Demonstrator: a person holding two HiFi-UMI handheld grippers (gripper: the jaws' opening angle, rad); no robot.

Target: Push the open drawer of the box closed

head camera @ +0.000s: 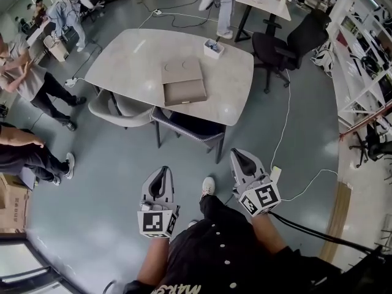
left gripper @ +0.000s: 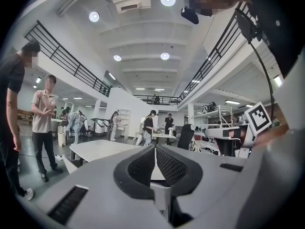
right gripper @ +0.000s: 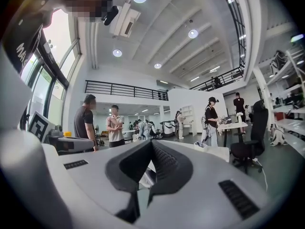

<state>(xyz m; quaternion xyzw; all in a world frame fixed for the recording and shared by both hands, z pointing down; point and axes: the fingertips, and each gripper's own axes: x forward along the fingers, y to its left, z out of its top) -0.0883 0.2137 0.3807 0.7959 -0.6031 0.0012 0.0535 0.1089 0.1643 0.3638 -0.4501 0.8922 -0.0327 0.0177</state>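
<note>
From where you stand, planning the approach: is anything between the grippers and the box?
Yes: a dark chair sits at the table's near edge, between the box and the left gripper and right gripper; a pale chair stands left of it.

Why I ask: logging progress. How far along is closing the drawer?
Nothing done: the box on the table has its drawer open. In hand: left gripper and right gripper, both shut, empty, short of the table. Left: reach the box, push the drawer in.
</note>
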